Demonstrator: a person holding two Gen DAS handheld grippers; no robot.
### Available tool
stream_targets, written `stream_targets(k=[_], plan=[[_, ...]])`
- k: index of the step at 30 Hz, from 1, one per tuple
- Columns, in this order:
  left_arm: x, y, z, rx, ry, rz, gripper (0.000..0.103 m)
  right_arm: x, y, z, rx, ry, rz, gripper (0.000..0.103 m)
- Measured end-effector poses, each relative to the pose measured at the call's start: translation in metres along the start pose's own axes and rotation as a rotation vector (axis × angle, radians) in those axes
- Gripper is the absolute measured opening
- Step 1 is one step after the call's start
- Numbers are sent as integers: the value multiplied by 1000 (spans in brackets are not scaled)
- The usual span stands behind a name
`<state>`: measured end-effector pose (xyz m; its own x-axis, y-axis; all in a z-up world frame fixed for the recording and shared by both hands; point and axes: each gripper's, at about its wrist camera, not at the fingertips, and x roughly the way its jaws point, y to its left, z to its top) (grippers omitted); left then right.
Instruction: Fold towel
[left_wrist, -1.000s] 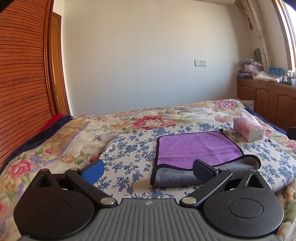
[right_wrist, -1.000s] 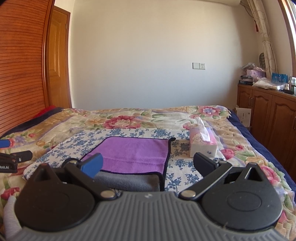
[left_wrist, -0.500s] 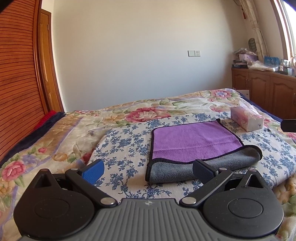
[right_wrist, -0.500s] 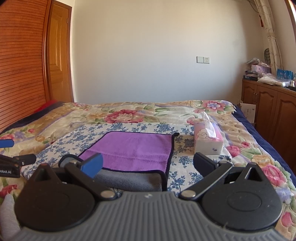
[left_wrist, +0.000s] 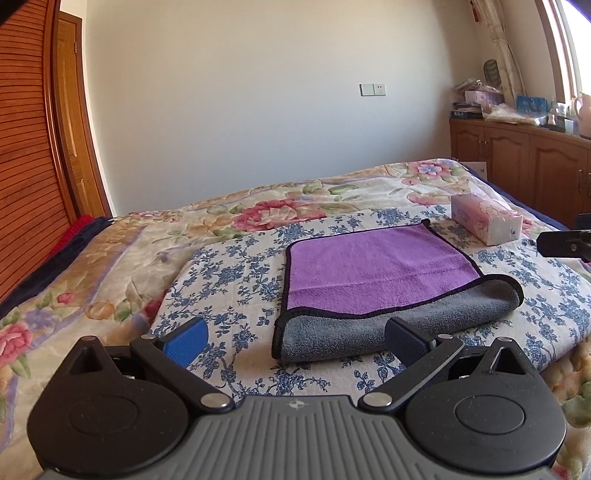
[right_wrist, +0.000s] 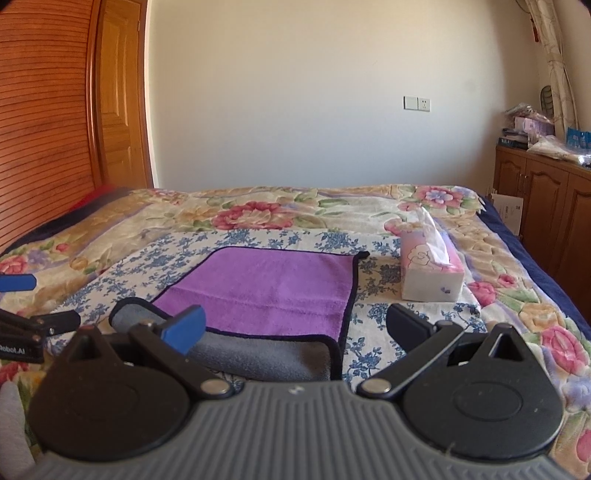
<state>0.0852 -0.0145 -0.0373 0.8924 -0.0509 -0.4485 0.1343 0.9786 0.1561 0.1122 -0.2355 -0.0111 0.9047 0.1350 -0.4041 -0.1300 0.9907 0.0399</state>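
A purple towel (left_wrist: 373, 266) with a grey underside and black edging lies on the bed, its near edge folded back in a grey roll (left_wrist: 399, 321). It also shows in the right wrist view (right_wrist: 273, 284). My left gripper (left_wrist: 295, 338) is open and empty, held above the bed just short of the towel's near left corner. My right gripper (right_wrist: 295, 325) is open and empty, above the towel's near right corner. The right gripper's finger shows at the right edge of the left wrist view (left_wrist: 561, 243).
The towel lies on a blue-flowered cloth (left_wrist: 236, 273) spread over a floral quilt (left_wrist: 110, 258). A pink tissue box (left_wrist: 487, 221) stands right of the towel (right_wrist: 430, 273). Wooden cabinets (left_wrist: 524, 166) line the right wall, a slatted wooden wardrobe (left_wrist: 26, 147) the left.
Both grippers have risen and drawn back a little from the towel, jaws staying open. The towel lies as before.
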Motion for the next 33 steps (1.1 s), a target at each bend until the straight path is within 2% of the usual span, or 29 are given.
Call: stream_targets(k=[26,33], plan=[[67,9,7,-17,72,-28,103,54,-9,3,-3,59,-3,103],[80,15,9,-41,84,-63,100,64,-12,2,-5,74,-3,103]])
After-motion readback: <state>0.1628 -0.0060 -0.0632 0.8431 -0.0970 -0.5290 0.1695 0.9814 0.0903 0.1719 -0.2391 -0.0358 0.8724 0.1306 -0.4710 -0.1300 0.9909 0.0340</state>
